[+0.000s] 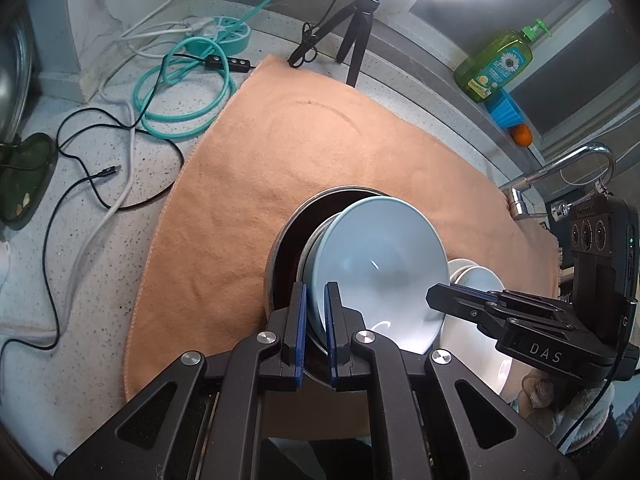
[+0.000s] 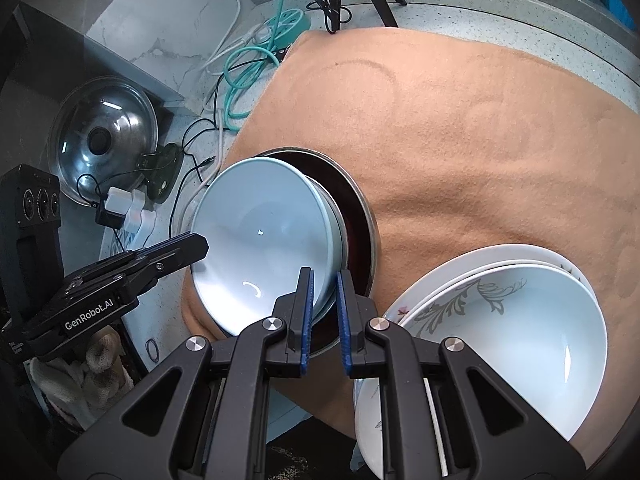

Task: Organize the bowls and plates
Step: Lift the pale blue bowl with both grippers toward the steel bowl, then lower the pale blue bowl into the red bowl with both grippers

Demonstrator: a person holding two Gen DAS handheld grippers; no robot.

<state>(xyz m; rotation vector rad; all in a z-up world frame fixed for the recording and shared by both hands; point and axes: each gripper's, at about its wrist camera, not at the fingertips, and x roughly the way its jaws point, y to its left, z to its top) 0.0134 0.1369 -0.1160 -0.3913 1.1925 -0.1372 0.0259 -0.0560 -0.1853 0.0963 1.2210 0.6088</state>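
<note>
A light blue bowl sits tilted inside a dark metal-rimmed bowl over the orange cloth. My left gripper is shut on the blue bowl's near rim. My right gripper straddles the opposite rim of the same blue bowl, its pads close to the rim with a small gap showing. The dark bowl shows behind it. A stack of white plates topped by a white floral bowl rests at the right.
Cables, a teal power hub and a tripod lie at the back. A green soap bottle and faucet are at the right. A glass pot lid leans at the left.
</note>
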